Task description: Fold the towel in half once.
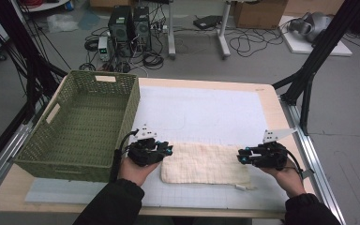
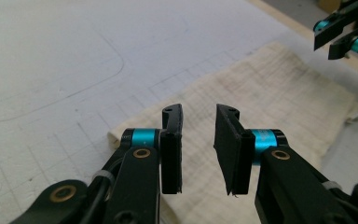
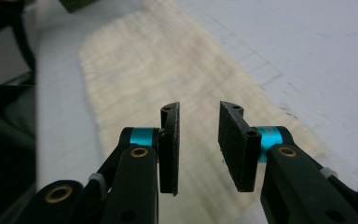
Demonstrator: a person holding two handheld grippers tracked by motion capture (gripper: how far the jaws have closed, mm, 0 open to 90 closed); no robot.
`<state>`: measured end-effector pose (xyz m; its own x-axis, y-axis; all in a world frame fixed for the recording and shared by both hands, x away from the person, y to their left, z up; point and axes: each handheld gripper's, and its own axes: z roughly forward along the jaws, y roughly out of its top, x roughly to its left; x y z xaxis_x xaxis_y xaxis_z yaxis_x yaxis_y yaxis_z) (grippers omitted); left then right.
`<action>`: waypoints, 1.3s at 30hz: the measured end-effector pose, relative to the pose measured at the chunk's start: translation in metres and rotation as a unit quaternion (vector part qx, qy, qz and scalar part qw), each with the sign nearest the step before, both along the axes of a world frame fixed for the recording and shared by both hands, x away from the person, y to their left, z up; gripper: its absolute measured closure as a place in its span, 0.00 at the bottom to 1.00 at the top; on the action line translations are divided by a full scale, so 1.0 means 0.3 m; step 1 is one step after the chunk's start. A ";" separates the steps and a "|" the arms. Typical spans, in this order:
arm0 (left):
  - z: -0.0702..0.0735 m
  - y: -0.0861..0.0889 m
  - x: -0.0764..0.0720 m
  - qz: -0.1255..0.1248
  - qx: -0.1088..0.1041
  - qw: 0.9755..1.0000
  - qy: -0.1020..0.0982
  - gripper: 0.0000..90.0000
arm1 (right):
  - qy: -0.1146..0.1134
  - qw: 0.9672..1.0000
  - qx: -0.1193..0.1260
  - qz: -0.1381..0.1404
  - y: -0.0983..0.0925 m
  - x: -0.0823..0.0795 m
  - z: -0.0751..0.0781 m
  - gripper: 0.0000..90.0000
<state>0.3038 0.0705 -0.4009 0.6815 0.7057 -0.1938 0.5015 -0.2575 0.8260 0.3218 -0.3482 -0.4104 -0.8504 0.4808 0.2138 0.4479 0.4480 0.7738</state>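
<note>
The left gripper (image 1: pixel 168 151) and right gripper (image 1: pixel 240 155) stood part open, holding nothing, at opposite ends of the folded towel (image 1: pixel 205 163), which lay flat on the mat (image 1: pixel 201 112) beside the basket (image 1: pixel 82 123).

Cream towel (image 1: pixel 206 164) with faint grid weave, green woven basket (image 1: pixel 82 123), white gridded mat (image 1: pixel 201 112), black-and-teal tools

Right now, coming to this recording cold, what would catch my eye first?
The cream towel, folded into a long strip, lies flat on the white mat at the table's near edge. The left gripper and right gripper sit at its two short ends, jaws parted with nothing between them. A big green woven basket stands empty at the table's left.
</note>
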 end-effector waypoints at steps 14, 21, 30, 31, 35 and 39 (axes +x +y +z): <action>-0.140 -0.061 0.115 0.077 0.087 0.993 0.006 0.99 | 0.008 0.997 -0.052 -0.057 0.005 0.121 -0.093 0.74; -0.112 -0.048 0.110 0.105 0.058 0.993 -0.019 1.00 | 0.005 0.998 -0.057 -0.037 0.022 0.117 -0.080 0.99; -0.153 -0.039 0.160 0.137 0.047 0.989 0.010 1.00 | 0.004 0.997 -0.059 -0.039 0.023 0.115 -0.081 0.98; -0.153 -0.039 0.159 0.138 0.050 0.989 0.007 1.00 | 0.009 0.998 -0.056 -0.037 0.025 0.114 -0.086 0.97; -0.139 -0.030 0.151 0.137 0.042 0.990 -0.002 0.93 | 0.000 0.998 -0.043 -0.048 0.012 0.115 -0.081 0.83; -0.136 -0.025 0.154 0.136 0.027 0.990 0.000 0.74 | 0.002 0.997 -0.026 -0.076 -0.014 0.128 -0.083 0.70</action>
